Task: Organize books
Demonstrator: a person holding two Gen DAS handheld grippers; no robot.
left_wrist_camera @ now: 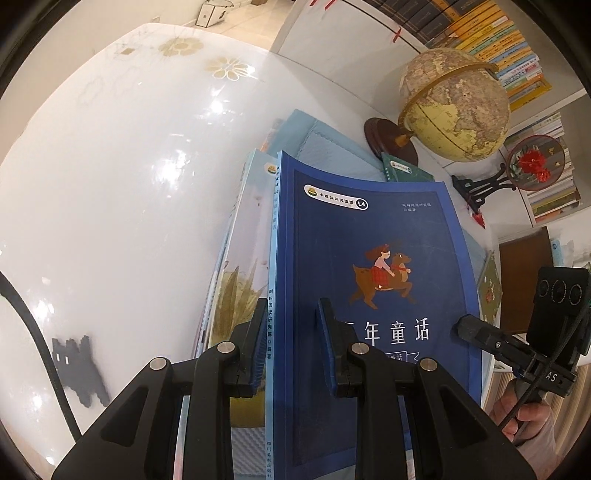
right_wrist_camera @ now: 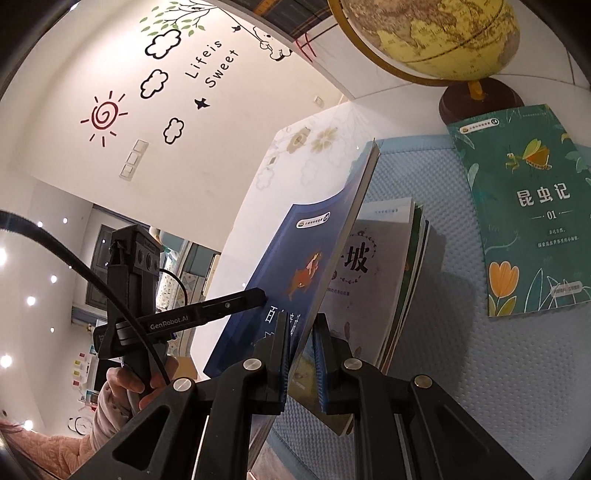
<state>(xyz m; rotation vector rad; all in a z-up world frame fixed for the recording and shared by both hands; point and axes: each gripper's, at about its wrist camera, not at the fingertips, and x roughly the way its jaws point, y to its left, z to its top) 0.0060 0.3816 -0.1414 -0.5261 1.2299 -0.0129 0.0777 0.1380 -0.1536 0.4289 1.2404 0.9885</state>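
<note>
holding: i have the blue book (left_wrist_camera: 373,258) gripped from both sides, tilted above the stack.
left gripper (left_wrist_camera: 291,343): clamped on the blue book's spine edge, one pad on the cover, one behind.
stack of books (right_wrist_camera: 384,266): lying under the blue book on the light blue mat (right_wrist_camera: 461,350).
right gripper (right_wrist_camera: 301,354): pinched on the blue book's lower edge.
green book (right_wrist_camera: 524,206): flat on the mat, right of the stack, near the globe (right_wrist_camera: 443,33).
surface (left_wrist_camera: 110,184): glossy white.
</note>
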